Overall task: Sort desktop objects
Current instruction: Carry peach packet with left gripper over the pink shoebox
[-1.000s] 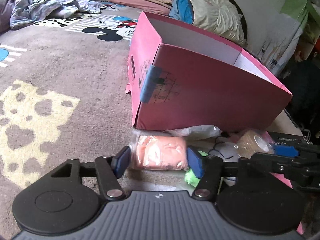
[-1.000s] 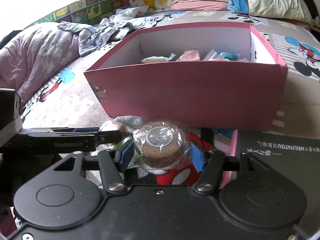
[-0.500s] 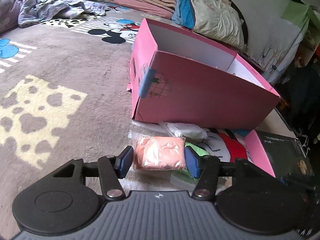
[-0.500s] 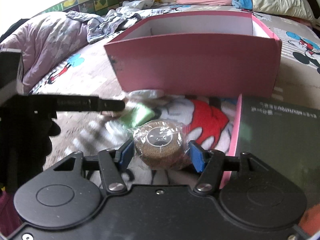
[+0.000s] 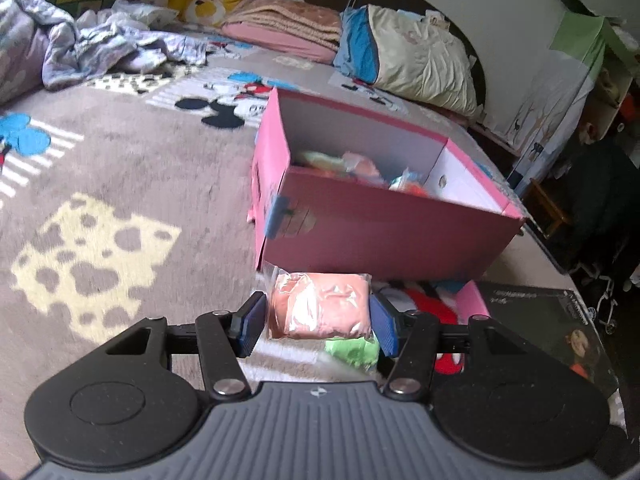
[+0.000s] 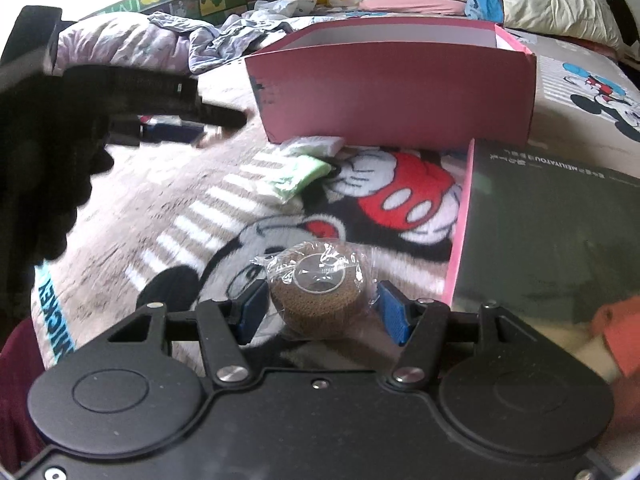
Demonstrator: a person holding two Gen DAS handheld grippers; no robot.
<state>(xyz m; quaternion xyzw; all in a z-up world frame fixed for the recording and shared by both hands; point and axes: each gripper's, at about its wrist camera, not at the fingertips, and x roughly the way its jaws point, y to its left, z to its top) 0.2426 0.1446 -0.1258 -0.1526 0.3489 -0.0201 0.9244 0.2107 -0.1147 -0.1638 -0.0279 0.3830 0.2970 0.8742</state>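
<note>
Cartoon-print bedding covers the bed [image 5: 120, 168] where the sorting happens. Each gripper carries its own item, presumably bound for the pink box [image 5: 384, 232] mid-bed, which already holds several wrapped packets. Left gripper [image 5: 318, 322] clamps a bagged pink packet [image 5: 320, 310]; right gripper [image 6: 320, 310] grasps a wrapped brown roll [image 6: 318, 286]. A green packet [image 6: 298, 174] lies before the box.

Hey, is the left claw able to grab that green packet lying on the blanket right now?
Probably not as it stands: the left claw is already shut on a pink packet, so it has no free grip. The green packet lies uncovered on the blanket, otherwise reachable.
</note>
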